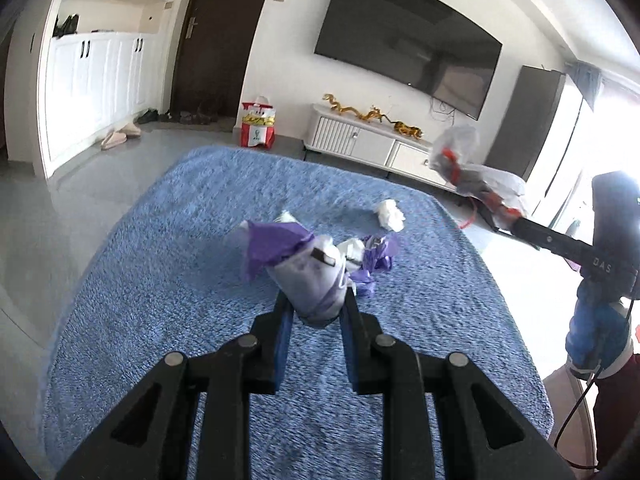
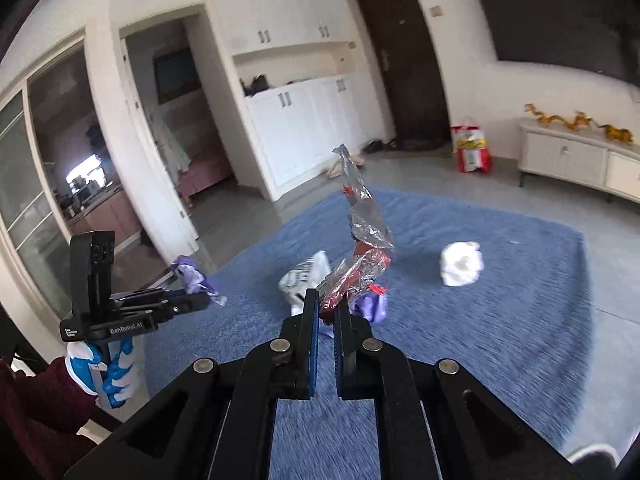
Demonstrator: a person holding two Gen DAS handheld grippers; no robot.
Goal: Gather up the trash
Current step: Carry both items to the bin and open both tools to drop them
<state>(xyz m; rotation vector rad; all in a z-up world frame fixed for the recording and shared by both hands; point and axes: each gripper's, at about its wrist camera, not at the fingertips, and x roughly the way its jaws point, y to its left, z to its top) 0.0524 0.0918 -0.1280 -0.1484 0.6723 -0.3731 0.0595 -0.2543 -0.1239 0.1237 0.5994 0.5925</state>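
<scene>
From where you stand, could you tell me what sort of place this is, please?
Most likely a home living room: a large wall-mounted television hangs above a low white media cabinet, and shoes lie near the dark entrance door.

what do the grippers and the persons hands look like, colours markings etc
Each hand-held gripper is black with blue finger pads: left, right. The left body reads "GenRobot.AI" in white. Gloves are blue and white, sleeves dark maroon, and a thin black cable hangs below the right one.
</scene>
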